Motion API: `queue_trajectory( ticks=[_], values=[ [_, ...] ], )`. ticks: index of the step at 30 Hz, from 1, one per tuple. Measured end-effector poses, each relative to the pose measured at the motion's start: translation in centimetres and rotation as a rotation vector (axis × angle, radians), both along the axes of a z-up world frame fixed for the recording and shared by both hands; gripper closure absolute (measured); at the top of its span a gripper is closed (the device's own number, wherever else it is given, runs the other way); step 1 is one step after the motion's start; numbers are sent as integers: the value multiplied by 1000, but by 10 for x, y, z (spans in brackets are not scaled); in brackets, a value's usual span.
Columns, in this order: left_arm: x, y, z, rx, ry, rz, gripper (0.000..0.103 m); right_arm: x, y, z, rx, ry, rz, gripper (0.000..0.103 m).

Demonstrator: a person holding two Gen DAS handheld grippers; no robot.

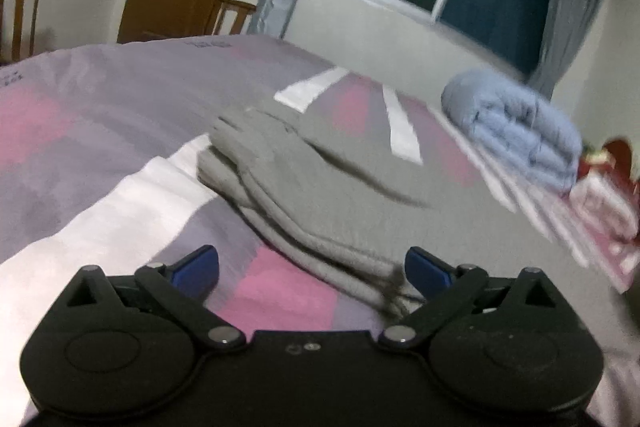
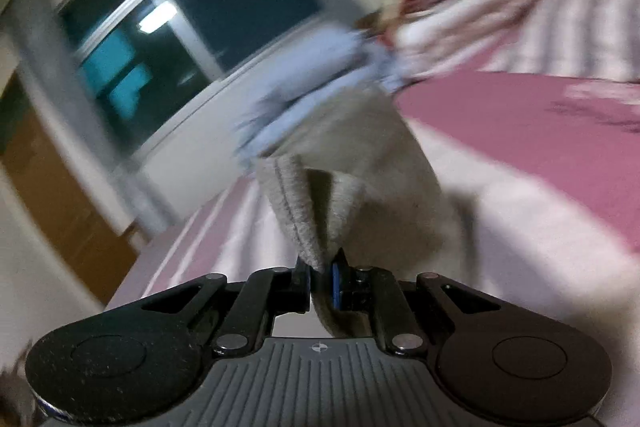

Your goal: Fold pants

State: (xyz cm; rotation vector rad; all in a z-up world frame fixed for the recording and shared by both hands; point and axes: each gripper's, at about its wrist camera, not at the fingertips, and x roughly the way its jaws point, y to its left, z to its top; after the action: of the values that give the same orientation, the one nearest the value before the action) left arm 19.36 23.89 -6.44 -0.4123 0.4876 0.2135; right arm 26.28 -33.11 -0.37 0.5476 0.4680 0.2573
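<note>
The grey pants (image 1: 320, 179) lay on the bed (image 1: 100, 131), already doubled into a long, layered band. In the left wrist view that band ran from just ahead of the left gripper (image 1: 312, 267) away toward the far edge of the bed, angling up and leftward, with its near end touching or almost touching the right-hand blue pad. The left gripper stood wide open and held nothing; bare bedcover showed between its fingers.

The right gripper (image 2: 322, 269) was closed tight on a hemmed edge of the pants (image 2: 316, 211), the cloth rising from between its fingers in a peaked fold and stretching away toward the headboard end of the bed. A rolled blue quilt (image 1: 516, 135) sat near that far corner, beside striped pillows (image 1: 600, 211).

The long axis of the pants ran forward from both grippers, so the next fold would likely carry the pinched end along that axis. The left gripper, though idle, was very near the other layered edge.
</note>
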Motion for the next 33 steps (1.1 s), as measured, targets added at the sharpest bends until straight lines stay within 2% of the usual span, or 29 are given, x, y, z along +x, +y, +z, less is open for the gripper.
queue_trajectory(
  ticks=[4,6,7,9,10,11,13,15,17,20,22,24,26,29,31,33],
  values=[
    [-9,13,-2,-22,3,24,9,-9,110,-21,-74,12,244,93],
    [-11,21,-3,-52,-3,39,9,-14,172,-53,-158,114,436,92],
    [-12,23,-3,-64,-6,47,9,-19,198,-69,-247,154,485,86],
    [-12,24,-4,-71,-6,48,9,-43,220,-70,-383,31,490,67],
    [-12,23,-4,-62,-4,40,9,-47,222,-67,-365,23,525,45],
    [-11,22,-4,-58,-2,34,9,-51,222,-63,-332,18,558,39],
    [-9,21,-5,-57,0,23,9,-58,219,-57,-335,-4,574,39],
    [-7,20,-5,-53,3,18,9,-65,207,-51,-261,-28,548,42],
    [-5,17,-5,-45,7,6,9,-60,193,-48,-194,-14,471,66],
    [-4,14,-5,-28,15,-4,9,-43,186,-53,-151,53,348,85],
    [-4,12,-5,-23,19,-5,9,-30,190,-58,-128,91,327,87],
    [-2,10,-5,-20,24,-4,9,-17,204,-74,-90,187,415,89],
    [-2,10,-5,-17,29,-6,9,-18,213,-76,-87,164,420,97],
    [-1,8,-5,-12,31,-13,9,-13,209,-71,-67,166,449,99],
    [-1,8,-6,-16,30,-11,9,-21,179,-60,-72,123,381,99],
    [0,9,-6,-19,27,-11,9,-23,135,-44,-80,88,240,99]
  ],
)
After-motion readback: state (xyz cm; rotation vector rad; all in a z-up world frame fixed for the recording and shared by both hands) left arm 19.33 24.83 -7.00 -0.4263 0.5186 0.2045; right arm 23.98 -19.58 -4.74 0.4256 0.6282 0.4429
